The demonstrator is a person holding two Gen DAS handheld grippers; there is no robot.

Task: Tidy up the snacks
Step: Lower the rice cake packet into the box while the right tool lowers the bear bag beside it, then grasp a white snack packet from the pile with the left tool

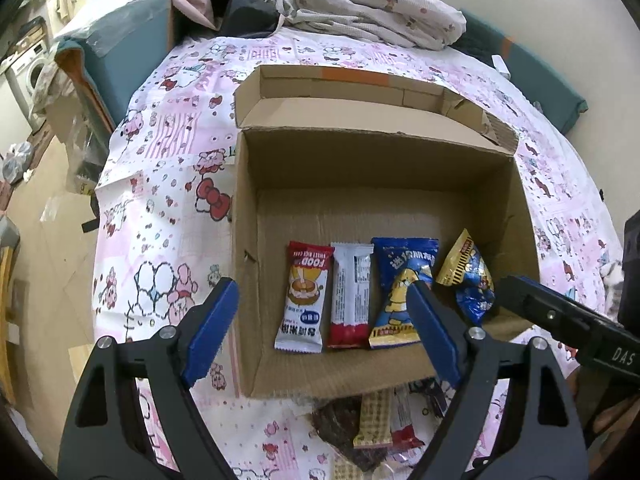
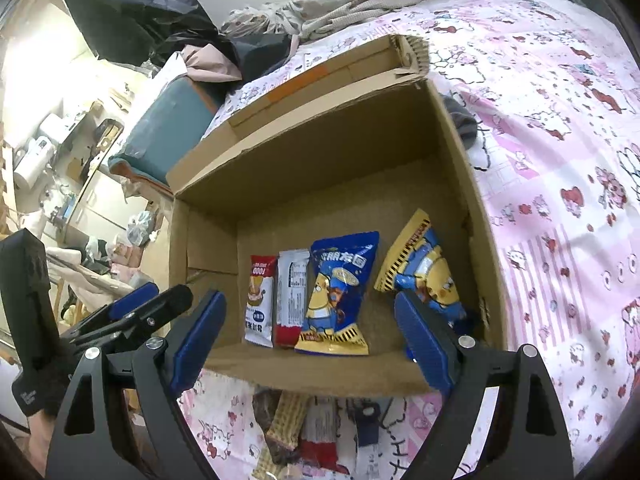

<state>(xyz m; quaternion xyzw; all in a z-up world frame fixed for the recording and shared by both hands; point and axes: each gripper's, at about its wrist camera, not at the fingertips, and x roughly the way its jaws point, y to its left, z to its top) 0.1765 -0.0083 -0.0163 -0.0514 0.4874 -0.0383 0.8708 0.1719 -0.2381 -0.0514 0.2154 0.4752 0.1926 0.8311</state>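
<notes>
While both tools hang over the near rim of the box (image 1: 372, 168), nothing sits between either pair of pads. Left gripper (image 1: 324, 312): jaws spread wide, released, one blue pad outside the box's left wall, the other over the near inside edge. Right gripper (image 2: 308, 322): same story, jaws apart and empty, its right pad just in front of the tilted yellow pack (image 2: 424, 268).

Closest to us, on the pink cartoon-print sheet (image 1: 160, 184) just outside the box's near wall, lies the loose pile (image 1: 372, 420): a dark brown pack, a checked tan bar, a red-and-white wrapper, something dark blue. They overlap; I cannot tell the exact count.

Now inside the box, along the near wall, a neat row. From the left: the rice cake (image 1: 304, 300) in white with a red top, flat on the floor. Touching it, the white bar (image 1: 352, 296) with a red end, printed back up. Next, the blue bag (image 1: 400, 292) with a yellow cartoon figure, lying flat. Then, a little apart, that yellow pack, propped up at a slant near the right wall.

Beyond the row the cardboard floor is bare. Far flap stands open, folded outward.

Past the box, a rumpled quilt (image 1: 360, 12) and dark clothing are heaped at the sheet's far end.
</notes>
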